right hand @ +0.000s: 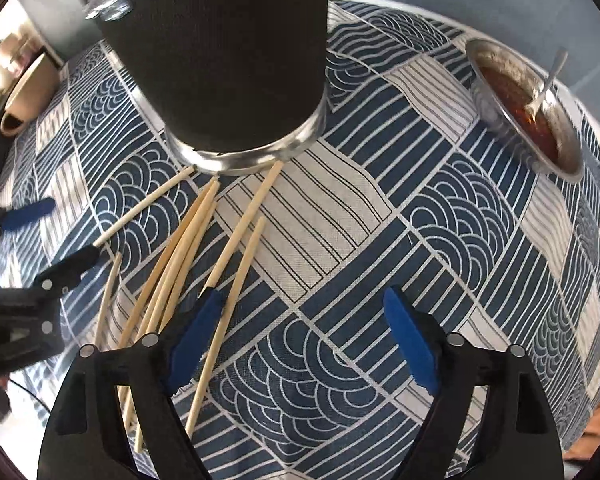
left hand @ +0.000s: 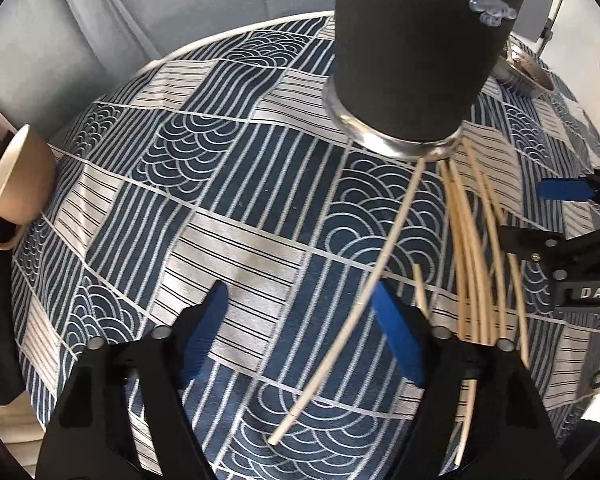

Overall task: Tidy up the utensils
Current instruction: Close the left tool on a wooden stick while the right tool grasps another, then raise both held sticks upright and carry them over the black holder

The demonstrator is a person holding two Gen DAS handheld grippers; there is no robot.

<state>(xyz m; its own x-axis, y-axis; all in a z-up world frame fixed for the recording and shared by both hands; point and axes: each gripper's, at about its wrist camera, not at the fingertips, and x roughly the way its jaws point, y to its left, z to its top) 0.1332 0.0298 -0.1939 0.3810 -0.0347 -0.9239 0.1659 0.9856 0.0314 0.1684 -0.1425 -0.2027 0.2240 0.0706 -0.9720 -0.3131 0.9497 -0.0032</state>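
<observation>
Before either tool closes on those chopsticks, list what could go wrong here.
1. The chopsticks lie fanned and crossing, so the open right tool may pinch several or flick loose ones across the tablecloth.
2. Their tips rest against the dark holder; a careless pull could nudge it.
3. One stray chopstick lies between the fingers of the open left tool, and the other tool is close, so the two might collide.
4. The bowl of red sauce sits nearby; a wide swing may spill it.

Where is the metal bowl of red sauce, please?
The metal bowl sits at the right wrist view's upper right on the patterned tablecloth, right of the dark cylindrical holder.
</observation>
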